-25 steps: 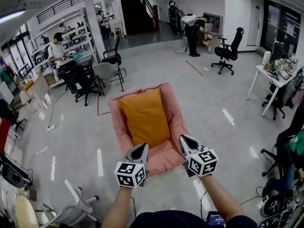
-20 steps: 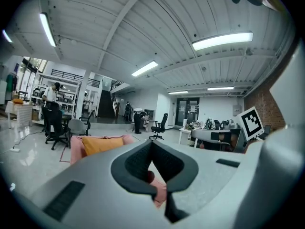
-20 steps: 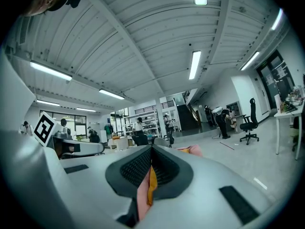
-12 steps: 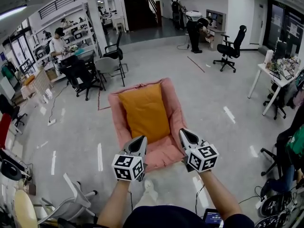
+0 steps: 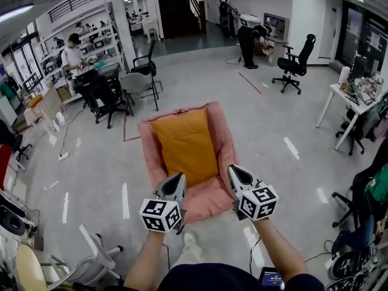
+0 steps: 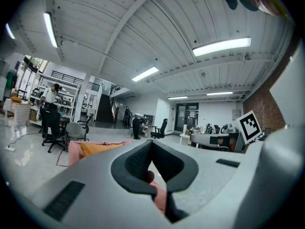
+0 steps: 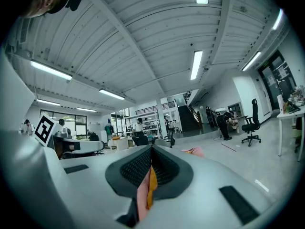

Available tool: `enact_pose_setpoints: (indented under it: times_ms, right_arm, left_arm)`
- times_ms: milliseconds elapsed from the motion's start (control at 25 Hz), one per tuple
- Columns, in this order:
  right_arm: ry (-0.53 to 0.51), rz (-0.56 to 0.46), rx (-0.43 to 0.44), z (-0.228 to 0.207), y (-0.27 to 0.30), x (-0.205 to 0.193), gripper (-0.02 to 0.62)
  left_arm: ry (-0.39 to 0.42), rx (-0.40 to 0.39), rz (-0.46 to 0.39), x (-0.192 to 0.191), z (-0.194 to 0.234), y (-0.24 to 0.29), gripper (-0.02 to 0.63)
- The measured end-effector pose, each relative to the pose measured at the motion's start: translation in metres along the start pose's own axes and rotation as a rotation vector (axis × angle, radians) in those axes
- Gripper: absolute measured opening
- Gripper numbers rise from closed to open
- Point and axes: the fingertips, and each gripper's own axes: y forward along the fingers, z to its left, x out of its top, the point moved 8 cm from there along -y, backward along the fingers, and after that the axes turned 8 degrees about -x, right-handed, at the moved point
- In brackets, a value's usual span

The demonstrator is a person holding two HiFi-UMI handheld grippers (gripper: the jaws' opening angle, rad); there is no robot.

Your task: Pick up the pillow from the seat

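The pillow (image 5: 185,144) is orange, the seat (image 5: 212,202) pink (a dusty shade); the left gripper (image 5: 177,178) and right gripper (image 5: 234,170) are grey, with black-and-white patterned cubes.

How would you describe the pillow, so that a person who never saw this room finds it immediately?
Look at the middle of the grey office floor, where a pink padded seat stands. The orange rectangular pillow rests on it; it is the only orange cushion, framed by pink padding.
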Motion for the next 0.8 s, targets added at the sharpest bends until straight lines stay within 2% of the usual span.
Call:
enact_pose_setpoints:
  times_ms: [520, 800]
  right_arm:
    - [0.006, 0.029, -0.008, -0.016, 0.061, -0.003, 0.017]
    - [0.006, 0.045, -0.034, -0.024, 0.105, 0.003, 0.017]
  left_arm:
    - [-0.029, 0.042, -0.001, 0.001, 0.056, 0.036, 0.003]
    - [-0.043, 0.027, 0.007, 0.009, 0.096, 0.064, 0.003]
